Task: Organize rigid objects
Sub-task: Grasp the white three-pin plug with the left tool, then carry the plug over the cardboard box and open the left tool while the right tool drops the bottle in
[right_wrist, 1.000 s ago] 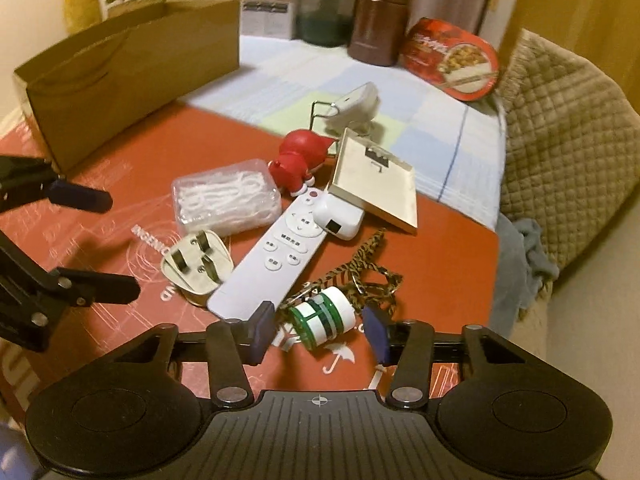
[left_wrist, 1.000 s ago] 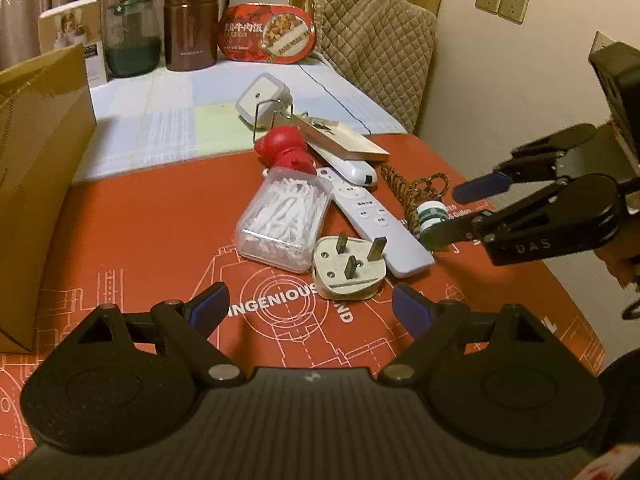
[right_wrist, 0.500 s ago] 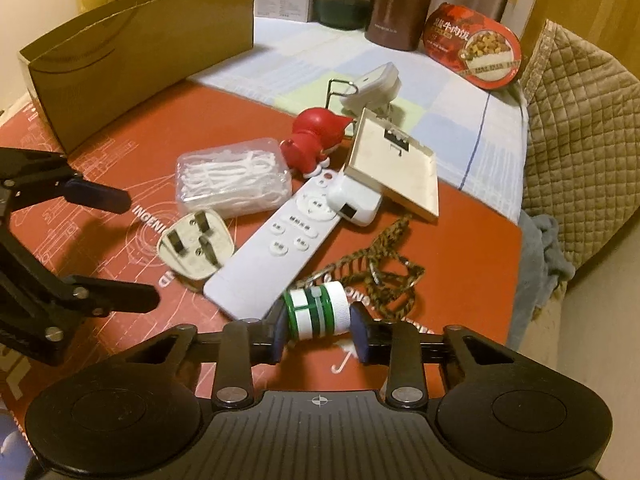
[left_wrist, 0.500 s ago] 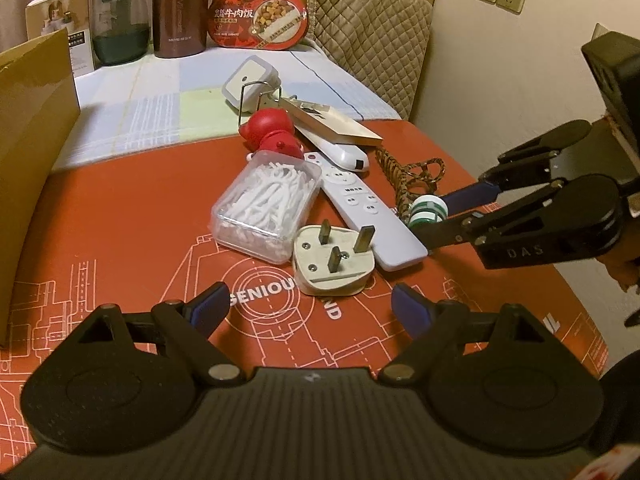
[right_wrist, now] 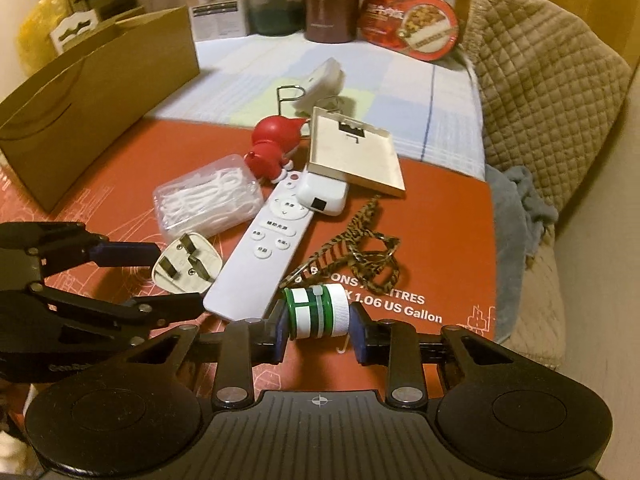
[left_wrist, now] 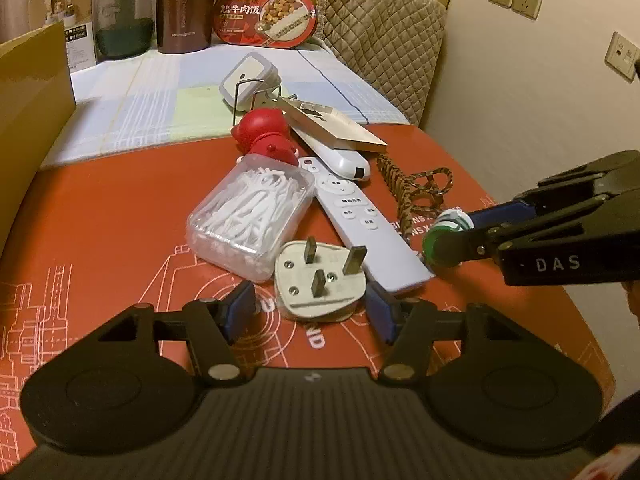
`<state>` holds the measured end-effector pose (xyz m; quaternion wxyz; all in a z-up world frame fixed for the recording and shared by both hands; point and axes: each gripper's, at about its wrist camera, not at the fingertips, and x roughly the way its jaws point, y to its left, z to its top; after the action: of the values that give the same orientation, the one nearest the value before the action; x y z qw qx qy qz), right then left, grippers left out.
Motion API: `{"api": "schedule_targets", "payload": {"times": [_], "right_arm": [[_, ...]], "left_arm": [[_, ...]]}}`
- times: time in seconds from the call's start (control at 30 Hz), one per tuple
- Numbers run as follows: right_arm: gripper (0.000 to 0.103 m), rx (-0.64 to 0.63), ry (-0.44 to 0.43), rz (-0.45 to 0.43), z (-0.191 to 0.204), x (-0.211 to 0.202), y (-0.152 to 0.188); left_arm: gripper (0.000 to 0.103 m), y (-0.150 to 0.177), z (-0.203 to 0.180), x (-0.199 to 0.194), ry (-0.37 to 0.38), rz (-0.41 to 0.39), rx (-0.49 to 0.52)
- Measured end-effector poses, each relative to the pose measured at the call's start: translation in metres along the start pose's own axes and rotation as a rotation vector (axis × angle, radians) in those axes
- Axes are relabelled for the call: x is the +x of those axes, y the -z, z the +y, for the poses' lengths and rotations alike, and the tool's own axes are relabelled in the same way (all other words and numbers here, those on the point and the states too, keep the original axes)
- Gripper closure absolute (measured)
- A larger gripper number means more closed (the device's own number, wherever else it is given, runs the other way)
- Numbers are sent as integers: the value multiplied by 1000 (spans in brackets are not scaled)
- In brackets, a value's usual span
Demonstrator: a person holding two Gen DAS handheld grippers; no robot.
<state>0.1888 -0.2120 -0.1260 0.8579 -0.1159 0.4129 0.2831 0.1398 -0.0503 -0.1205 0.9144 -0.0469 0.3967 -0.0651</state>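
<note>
My right gripper (right_wrist: 318, 330) is shut on a small green-and-white bottle (right_wrist: 316, 312), held just above the red mat; it also shows in the left wrist view (left_wrist: 450, 226). My left gripper (left_wrist: 310, 306) is open, its fingers on either side of a white three-pin plug (left_wrist: 318, 282), seen also in the right wrist view (right_wrist: 186, 264). Beside the plug lie a white remote (left_wrist: 360, 216), a clear box of floss picks (left_wrist: 252, 212), a red toy figure (left_wrist: 266, 138), a white adapter (right_wrist: 322, 196), a flat beige tray (right_wrist: 354, 152) and a leopard-print cord (right_wrist: 360, 252).
A brown paper bag (right_wrist: 96, 88) stands at the left edge of the table. At the back are a brown flask (left_wrist: 184, 8), a dark glass jar (left_wrist: 122, 18), a red food box (left_wrist: 264, 16) and a white clip device (left_wrist: 250, 78). A quilted chair (right_wrist: 540, 80) stands at the right.
My right gripper closed on the green-and-white bottle and lifted it slightly. My left gripper moved forward until its open fingers flank the plug.
</note>
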Motion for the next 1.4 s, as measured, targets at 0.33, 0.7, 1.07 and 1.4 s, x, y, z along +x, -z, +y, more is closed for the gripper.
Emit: {"api": "schedule_targets", "payload": {"times": [0.33,0.7,1.07,1.4], "right_arm": [[75,81,8,-19,4,-9,-3],[75,152,-12,-62,25,-21,-7],[75,169,0,-69,36,-30,-8],[75,126,-57,-132,79,-60,-34]], "left_arm": [[58,5,1,-4,-15,5,37],[56,28,31,-29,-70,-2,63],[58,26,36,-33,-55,-7,48],[58,-4,69,-97,-79,-44,38]]}}
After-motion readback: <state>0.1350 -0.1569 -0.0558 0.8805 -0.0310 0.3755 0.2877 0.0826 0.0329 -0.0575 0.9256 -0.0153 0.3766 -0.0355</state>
